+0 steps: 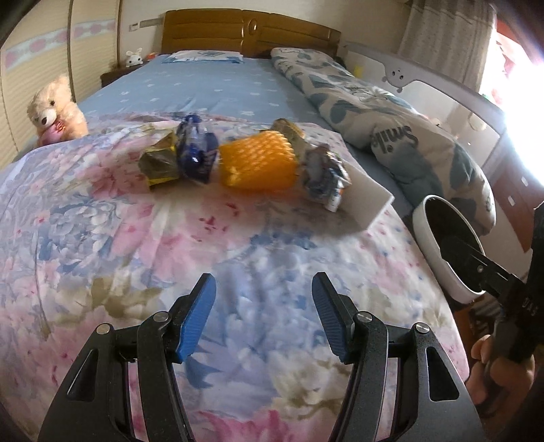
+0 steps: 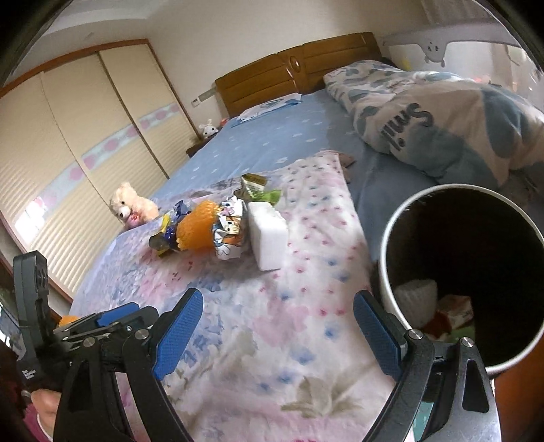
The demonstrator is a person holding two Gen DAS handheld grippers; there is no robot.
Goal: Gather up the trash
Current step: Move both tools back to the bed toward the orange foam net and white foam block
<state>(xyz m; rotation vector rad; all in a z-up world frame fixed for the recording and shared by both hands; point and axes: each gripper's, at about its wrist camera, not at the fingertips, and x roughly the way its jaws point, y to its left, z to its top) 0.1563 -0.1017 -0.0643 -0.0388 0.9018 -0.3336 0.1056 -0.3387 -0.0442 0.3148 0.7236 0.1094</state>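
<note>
Trash lies in a row on the floral quilt (image 1: 170,258): a gold-green wrapper (image 1: 159,161), a blue wrapper (image 1: 197,149), an orange foam net (image 1: 258,159), a crumpled cartoon wrapper (image 1: 323,173) and a white foam block (image 1: 367,193). The same pile shows in the right wrist view, with the orange net (image 2: 197,231) and the white block (image 2: 268,238). A white bin (image 2: 459,272) stands at the bed's right edge and holds some trash. My left gripper (image 1: 264,285) is open and empty, short of the pile. My right gripper (image 2: 277,306) is open and empty beside the bin.
A teddy bear (image 1: 54,108) sits at the quilt's left edge. A rolled duvet (image 1: 391,125) lies along the bed's right side. A wooden headboard (image 1: 251,30) and a wardrobe (image 2: 85,142) stand behind. A crib rail (image 1: 442,88) borders the right.
</note>
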